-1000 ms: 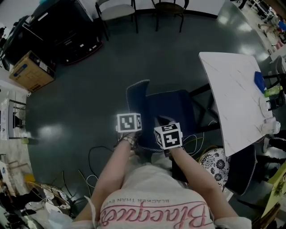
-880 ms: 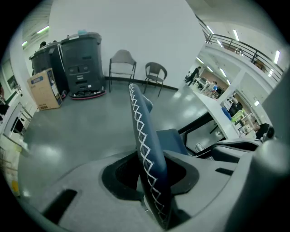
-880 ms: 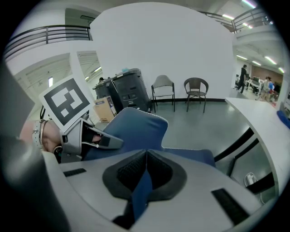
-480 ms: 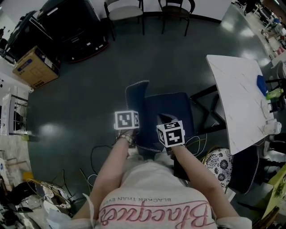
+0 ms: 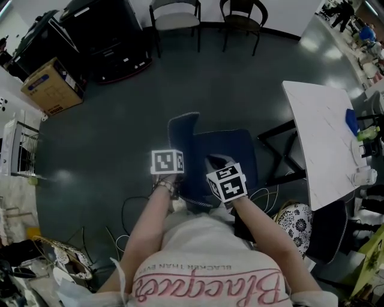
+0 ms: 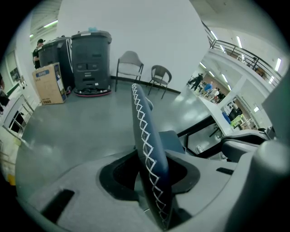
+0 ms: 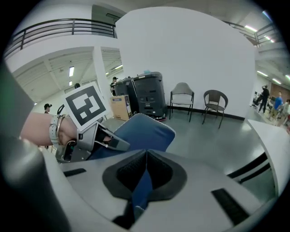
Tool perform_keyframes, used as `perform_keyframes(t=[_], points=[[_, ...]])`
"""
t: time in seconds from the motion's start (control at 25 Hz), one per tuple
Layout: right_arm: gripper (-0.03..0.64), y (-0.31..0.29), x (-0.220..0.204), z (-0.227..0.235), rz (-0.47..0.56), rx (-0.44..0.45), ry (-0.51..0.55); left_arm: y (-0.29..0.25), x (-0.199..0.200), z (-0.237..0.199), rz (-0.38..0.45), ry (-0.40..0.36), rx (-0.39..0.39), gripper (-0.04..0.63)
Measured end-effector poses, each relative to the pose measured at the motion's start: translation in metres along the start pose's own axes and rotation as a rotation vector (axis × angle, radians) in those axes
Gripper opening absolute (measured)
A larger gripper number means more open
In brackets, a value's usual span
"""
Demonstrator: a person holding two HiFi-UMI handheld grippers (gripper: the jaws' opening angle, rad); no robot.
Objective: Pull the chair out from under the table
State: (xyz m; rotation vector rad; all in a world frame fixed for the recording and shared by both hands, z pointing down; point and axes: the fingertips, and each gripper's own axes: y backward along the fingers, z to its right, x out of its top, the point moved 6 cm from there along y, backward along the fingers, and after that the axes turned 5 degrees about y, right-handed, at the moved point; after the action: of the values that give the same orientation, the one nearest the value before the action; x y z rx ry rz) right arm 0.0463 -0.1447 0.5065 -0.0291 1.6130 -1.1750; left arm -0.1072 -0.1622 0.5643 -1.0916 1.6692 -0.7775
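The blue chair [image 5: 225, 157] with white-stitched edging stands on the dark floor just left of the white table [image 5: 318, 138], its seat out in the open. Both grippers hold its backrest [image 5: 182, 141] from my side. In the left gripper view the stitched backrest edge [image 6: 145, 136] runs between the pads of my left gripper [image 6: 152, 179] [image 5: 178, 174]; its jaws are opening slightly while the pads still touch the edge. My right gripper [image 7: 144, 170] [image 5: 211, 165] is shut on the blue fabric of the backrest [image 7: 140, 131]. The left gripper [image 7: 97, 138] also shows in the right gripper view, beside the backrest.
Black table legs [image 5: 282, 150] stand close to the chair's right. Two empty chairs [image 5: 174, 15] and black bins [image 5: 102, 36] line the far wall, with a cardboard box [image 5: 51, 87] at the left. Cables [image 5: 126, 210] lie on the floor by my feet; a patterned stool [image 5: 294, 222] sits right.
Both grippers and the chair have shifted together away from the table; the gap between the seat and the table's corner has widened. Both grips have stayed on the backrest.
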Motion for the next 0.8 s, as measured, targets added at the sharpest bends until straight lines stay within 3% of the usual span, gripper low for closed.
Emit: perform_keyframes(t=[0.4,0.56,0.8], points=[[0.008,0.009,0.015,0.000,0.032,-0.019,0.035,0.013,0.001,0.005,0.039,-0.096,0.001,0.163],[0.007,0.017,0.023,-0.001,0.063,-0.027,0.076,0.036,0.007,0.010,0.109,-0.151,-0.018,0.178],[0.008,0.041,0.049,-0.005,0.226,-0.050,0.172,0.079,0.022,0.024,0.283,-0.248,-0.031,0.202]])
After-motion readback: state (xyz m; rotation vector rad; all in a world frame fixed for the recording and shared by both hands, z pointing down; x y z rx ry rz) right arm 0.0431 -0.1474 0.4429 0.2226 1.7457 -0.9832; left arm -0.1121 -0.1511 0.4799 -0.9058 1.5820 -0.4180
